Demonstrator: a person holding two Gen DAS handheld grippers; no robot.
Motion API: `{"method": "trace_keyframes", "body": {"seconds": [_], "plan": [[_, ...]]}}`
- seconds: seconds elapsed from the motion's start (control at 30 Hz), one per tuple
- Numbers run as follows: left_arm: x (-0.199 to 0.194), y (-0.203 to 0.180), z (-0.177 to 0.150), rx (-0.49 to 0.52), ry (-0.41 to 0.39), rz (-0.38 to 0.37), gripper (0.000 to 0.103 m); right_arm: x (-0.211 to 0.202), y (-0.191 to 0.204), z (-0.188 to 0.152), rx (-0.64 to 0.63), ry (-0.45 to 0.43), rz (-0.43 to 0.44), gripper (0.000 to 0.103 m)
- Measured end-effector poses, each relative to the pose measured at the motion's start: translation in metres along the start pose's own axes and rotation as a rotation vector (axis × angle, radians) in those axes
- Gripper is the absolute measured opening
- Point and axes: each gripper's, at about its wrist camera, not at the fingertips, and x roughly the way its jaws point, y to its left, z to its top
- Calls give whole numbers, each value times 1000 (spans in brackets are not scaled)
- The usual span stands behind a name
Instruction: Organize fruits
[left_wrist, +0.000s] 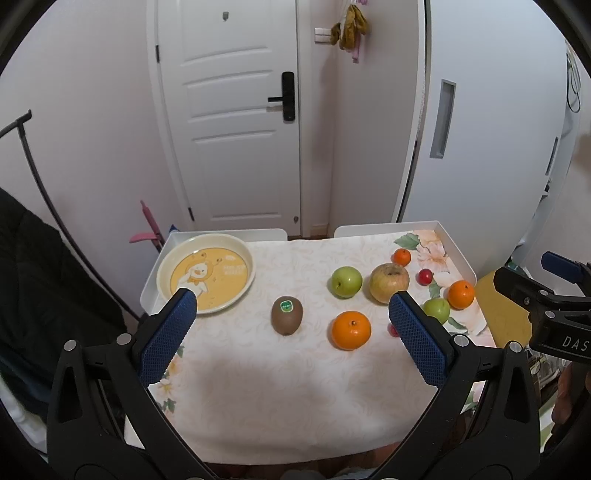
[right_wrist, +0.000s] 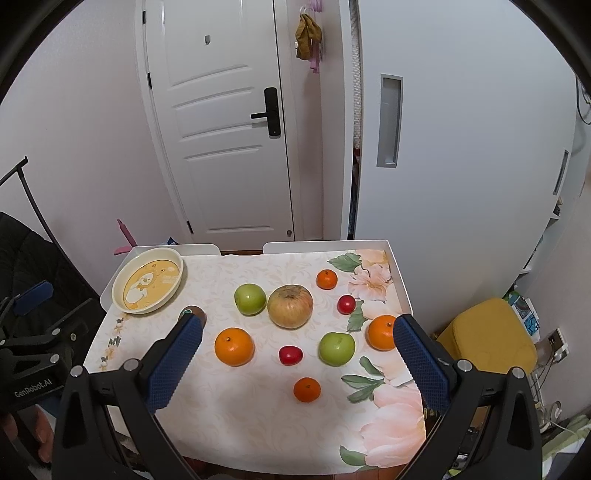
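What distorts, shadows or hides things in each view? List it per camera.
Left wrist view: fisheye bends the door and blacks out the corners; a soft shadow lies on the tablecloth between the open left tongs. Right wrist view: same bowing and dark corners; the right tongs are open, and one pad covers most of the kiwi; fruit stays sharp.

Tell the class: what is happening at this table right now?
A person holds a hand-held gripper in each hand above a table of loose fruit. The left hand-held gripper is open, facing the kiwi; the right hand-held gripper is open too, holding nothing. The yellow plate has no fruit on it, so sorting has not begun.
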Motion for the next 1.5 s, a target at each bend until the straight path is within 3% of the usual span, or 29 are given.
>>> {"method": "trace_keyframes", "body": {"seconds": [1.2, 1.5], "plan": [[-6, 7, 4, 15, -21, -7, 103, -4, 5, 2, 6, -20, -1, 103], [12, 5, 10, 116, 12, -88, 103, -2, -2, -2, 72, -18, -27, 103]]}}
